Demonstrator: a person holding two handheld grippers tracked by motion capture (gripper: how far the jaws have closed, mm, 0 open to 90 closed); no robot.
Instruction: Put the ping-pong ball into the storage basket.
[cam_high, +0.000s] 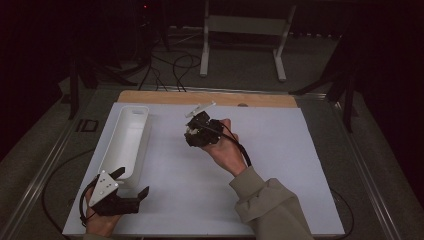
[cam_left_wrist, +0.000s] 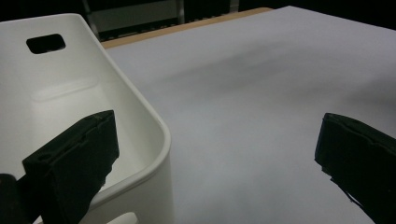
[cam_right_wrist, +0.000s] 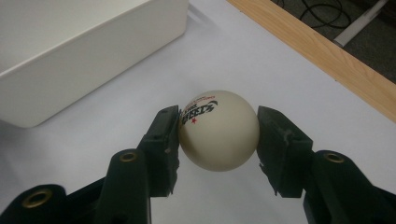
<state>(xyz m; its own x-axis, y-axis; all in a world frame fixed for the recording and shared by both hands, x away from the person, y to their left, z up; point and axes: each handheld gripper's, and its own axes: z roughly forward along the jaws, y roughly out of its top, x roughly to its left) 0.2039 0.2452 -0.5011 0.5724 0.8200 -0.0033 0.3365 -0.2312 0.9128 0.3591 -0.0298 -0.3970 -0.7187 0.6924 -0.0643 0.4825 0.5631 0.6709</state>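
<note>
1. While carrying the table tennis ball (cam_right_wrist: 218, 130) toward the white bin (cam_high: 126, 142), keep right gripper (cam_right_wrist: 218, 140) jaws clamped on it, just right of the bin.
2. Release only above the bin's hollow.
3. Leave left gripper (cam_high: 131, 184) jaws wide open, empty, at the bin's near end.

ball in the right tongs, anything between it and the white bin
Nothing visible does. The ball sits clamped in the right tongs above bare white table cover, and the stretch across to the white bin is clear. The left tongs wait open at the bin's near end.
</note>
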